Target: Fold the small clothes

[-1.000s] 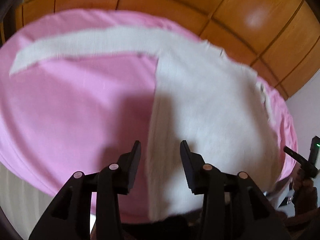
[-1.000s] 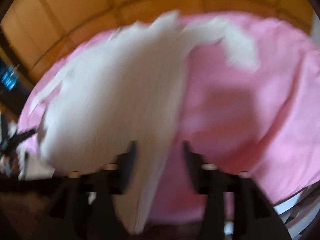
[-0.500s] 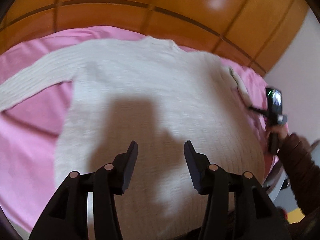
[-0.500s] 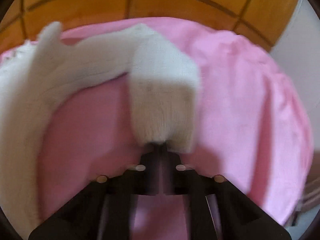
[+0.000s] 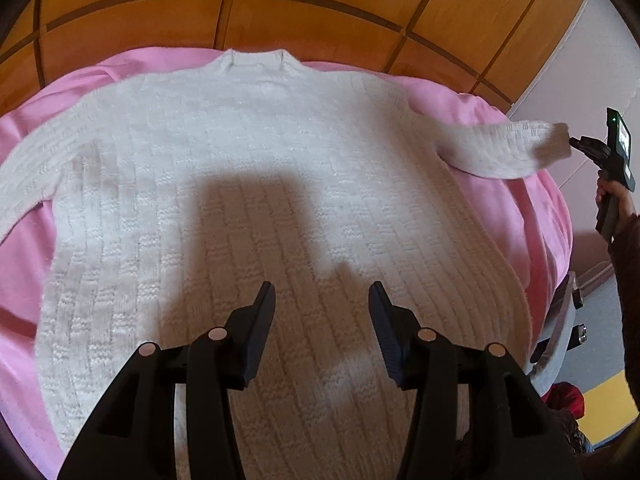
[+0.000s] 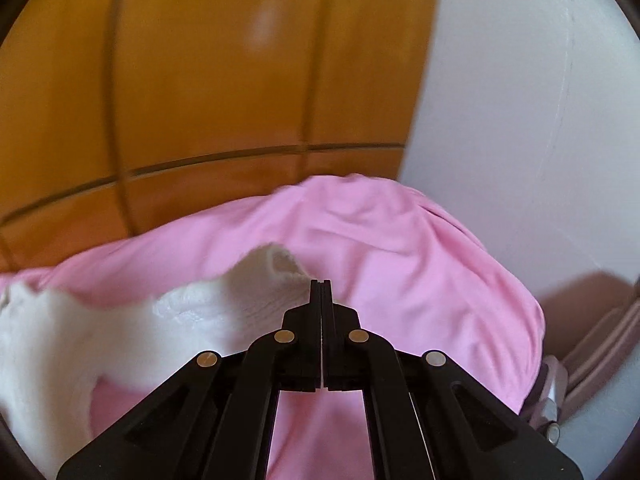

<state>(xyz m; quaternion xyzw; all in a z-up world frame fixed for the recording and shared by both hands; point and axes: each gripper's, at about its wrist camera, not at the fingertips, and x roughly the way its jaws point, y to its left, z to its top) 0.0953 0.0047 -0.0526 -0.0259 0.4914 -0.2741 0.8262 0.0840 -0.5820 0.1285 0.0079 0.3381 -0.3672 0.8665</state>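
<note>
One white knitted sweater (image 5: pixel 256 184) lies face up and spread flat on a bed covered by a smooth pink sheet (image 5: pixel 536 216), its round ribbed collar toward the wooden panelled wall (image 5: pixel 304 16). The knit is thick, with vertical ribs broken into a blocky basket-weave pattern across the body. Two sleeves show: one stretches out flat to the left edge of the left wrist view, the other is lifted off the sheet to the right, its cuff (image 5: pixel 548 140) pinched at the tip of the right gripper (image 5: pixel 576 145), whose two black fingers are pressed together on the cuff's edge. In the right wrist view the cuff (image 6: pixel 280 280) sits just left of the closed fingertips, its open end turned up. A hand (image 5: pixel 612 196) in a dark sleeve holds that gripper's handle. The left gripper (image 5: pixel 322 300) hovers above the sweater's lower body, its two fingers standing apart with nothing between them, casting a square shadow on the knit.
</note>
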